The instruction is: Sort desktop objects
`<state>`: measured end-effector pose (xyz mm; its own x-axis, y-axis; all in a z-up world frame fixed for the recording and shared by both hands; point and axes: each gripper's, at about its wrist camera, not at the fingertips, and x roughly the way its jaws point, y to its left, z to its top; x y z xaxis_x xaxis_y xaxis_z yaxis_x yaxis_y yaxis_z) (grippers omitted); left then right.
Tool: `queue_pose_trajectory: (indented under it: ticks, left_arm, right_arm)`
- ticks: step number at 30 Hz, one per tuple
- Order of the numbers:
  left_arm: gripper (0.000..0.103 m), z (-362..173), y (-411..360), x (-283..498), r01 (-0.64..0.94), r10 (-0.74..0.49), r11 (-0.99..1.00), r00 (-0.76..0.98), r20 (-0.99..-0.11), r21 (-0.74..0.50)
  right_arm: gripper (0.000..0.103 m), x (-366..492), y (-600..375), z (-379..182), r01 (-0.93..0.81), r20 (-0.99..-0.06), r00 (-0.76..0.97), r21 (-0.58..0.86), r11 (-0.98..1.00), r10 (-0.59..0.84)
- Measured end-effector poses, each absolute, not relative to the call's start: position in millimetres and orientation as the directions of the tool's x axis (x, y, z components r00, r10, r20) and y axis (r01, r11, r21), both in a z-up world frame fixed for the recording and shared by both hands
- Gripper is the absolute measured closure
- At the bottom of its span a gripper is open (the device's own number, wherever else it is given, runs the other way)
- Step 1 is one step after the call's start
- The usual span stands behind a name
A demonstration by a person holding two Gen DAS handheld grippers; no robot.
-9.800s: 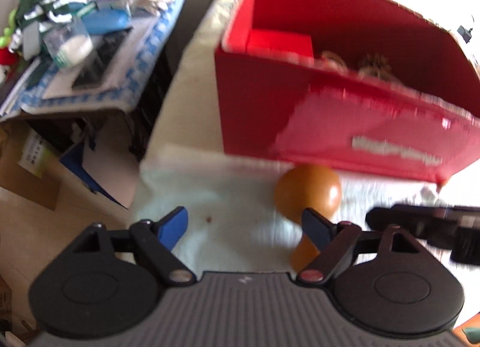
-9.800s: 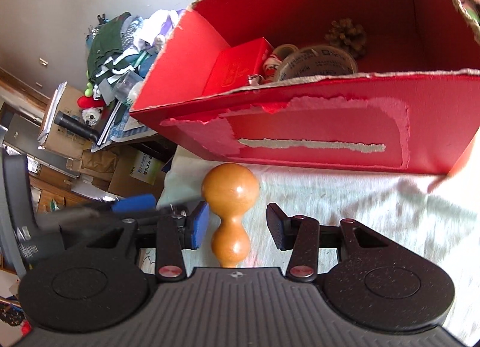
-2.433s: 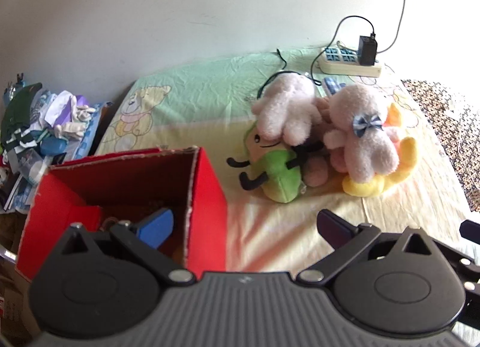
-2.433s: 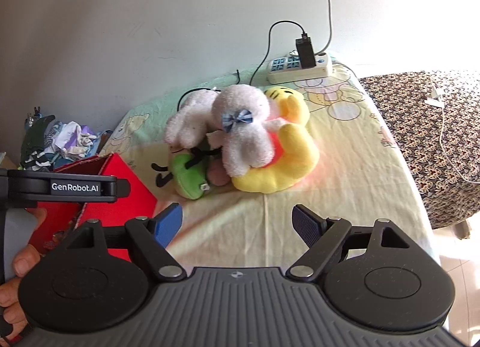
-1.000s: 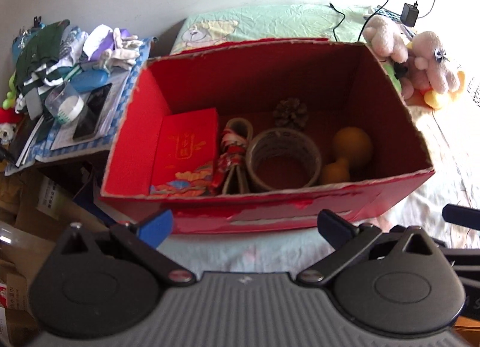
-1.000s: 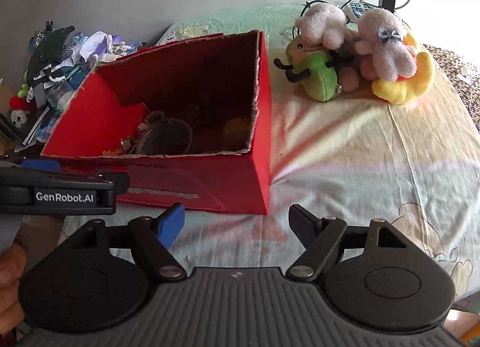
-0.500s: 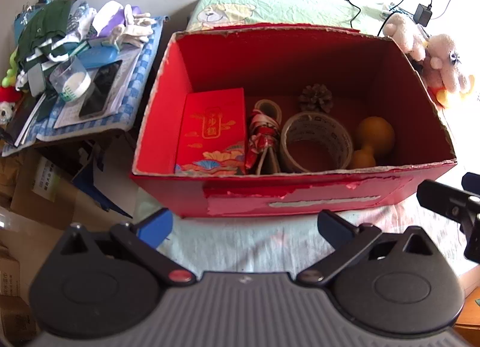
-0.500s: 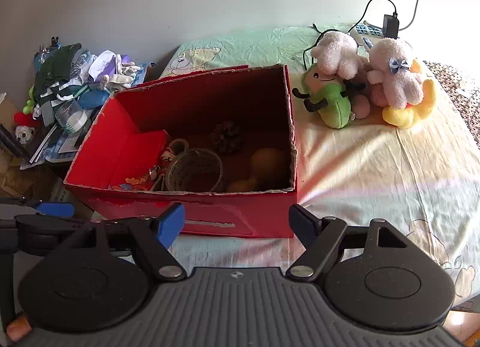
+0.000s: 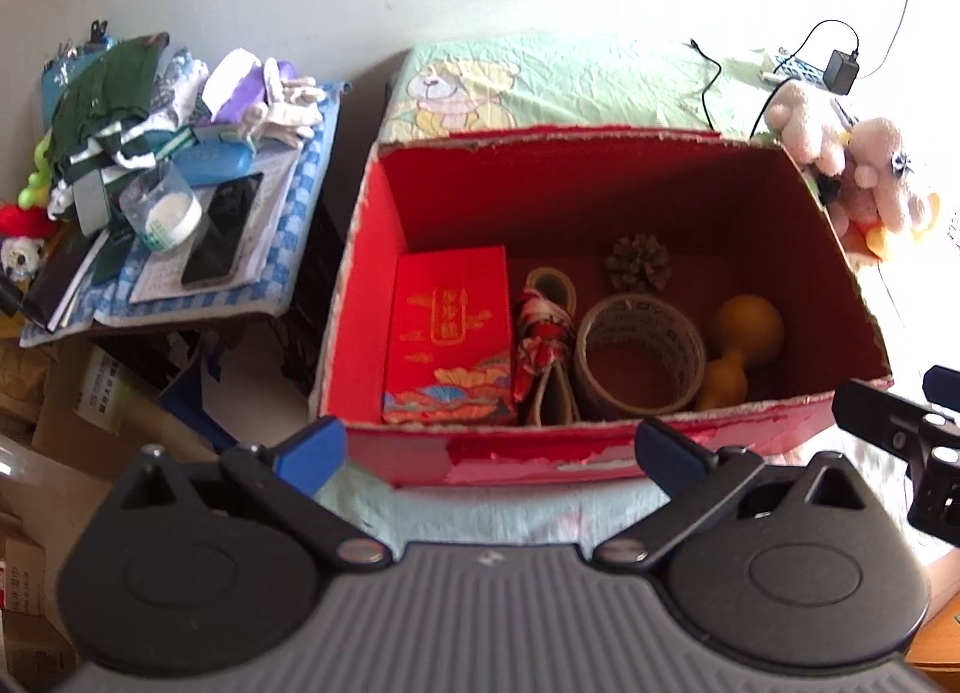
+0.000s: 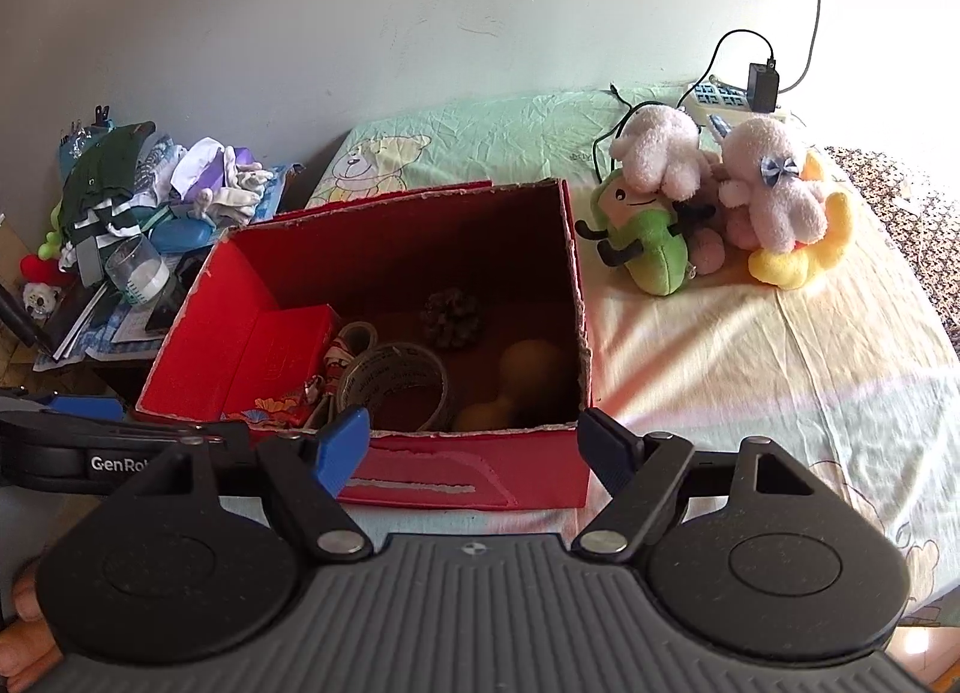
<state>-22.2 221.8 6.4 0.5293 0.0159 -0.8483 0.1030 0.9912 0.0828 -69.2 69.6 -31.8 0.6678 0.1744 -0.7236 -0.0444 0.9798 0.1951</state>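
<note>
A red cardboard box (image 9: 600,456) (image 10: 480,480) stands open on the bed sheet. Inside lie a red packet (image 9: 450,333) (image 10: 282,345), a patterned ribbon bundle (image 9: 543,333), a tape roll (image 9: 639,360) (image 10: 393,381), a pine cone (image 9: 637,262) (image 10: 451,316) and a wooden gourd (image 9: 741,345) (image 10: 516,384). My left gripper (image 9: 489,450) hangs open in front of the box's near wall, nothing between its fingers. My right gripper (image 10: 474,447) is open too, above the same wall, empty. Part of the right gripper (image 9: 900,435) shows at the left wrist view's right edge.
Plush toys (image 10: 708,201) (image 9: 852,177) are piled right of the box near a power strip (image 10: 735,96) with cables. A cluttered side table (image 9: 168,183) (image 10: 120,237) with clothes, a cup and a phone stands left. Cardboard boxes (image 9: 72,423) sit on the floor below it.
Both views have pulled back and risen a little, so the box sits farther off and its inside shows more fully. Both grippers stay open and empty.
</note>
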Motion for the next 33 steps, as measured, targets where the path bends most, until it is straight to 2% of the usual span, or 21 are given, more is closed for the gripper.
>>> queue_pose_trajectory:
  ticks: [8, 12, 16, 23, 30, 33]
  left_arm:
    - [0.000, 10.4, 218.5, -7.8, 0.084, 0.043, 0.990, 0.568, -0.822, 0.109]
    - [0.000, 5.5, 220.4, -2.8, 0.087, 0.015, 0.994, 0.542, -0.840, 0.073]
    - [0.000, 1.8, 223.0, 1.6, 0.094, -0.035, 0.995, 0.513, -0.858, 0.015]
    - [0.000, -0.3, 217.5, 6.1, 0.098, -0.051, 0.995, 0.510, -0.859, 0.000]
    - [0.000, -1.7, 215.0, 12.5, 0.107, -0.042, 0.994, 0.518, -0.854, 0.015]
    - [0.000, -3.0, 212.9, 14.7, 0.114, -0.033, 0.993, 0.519, -0.854, 0.031]
  right_arm:
    - [0.023, -42.0, 67.9, -35.0, 0.086, -0.752, 0.657, 0.148, 0.985, 0.056]
    - [0.017, -35.8, 64.9, -36.6, 0.158, -0.764, 0.646, 0.148, 0.976, 0.011]
    - [0.014, -34.1, 68.0, -35.3, 0.164, -0.759, 0.651, 0.117, 0.979, -0.018]
    - [0.009, -30.4, 74.8, -28.7, 0.170, -0.733, 0.677, 0.064, 0.983, -0.069]
    - [0.009, -26.8, 75.0, -27.2, 0.132, -0.748, 0.664, 0.137, 0.982, 0.015]
    - [0.010, -27.7, 80.0, -27.0, 0.112, -0.744, 0.668, 0.116, 0.987, 0.012]
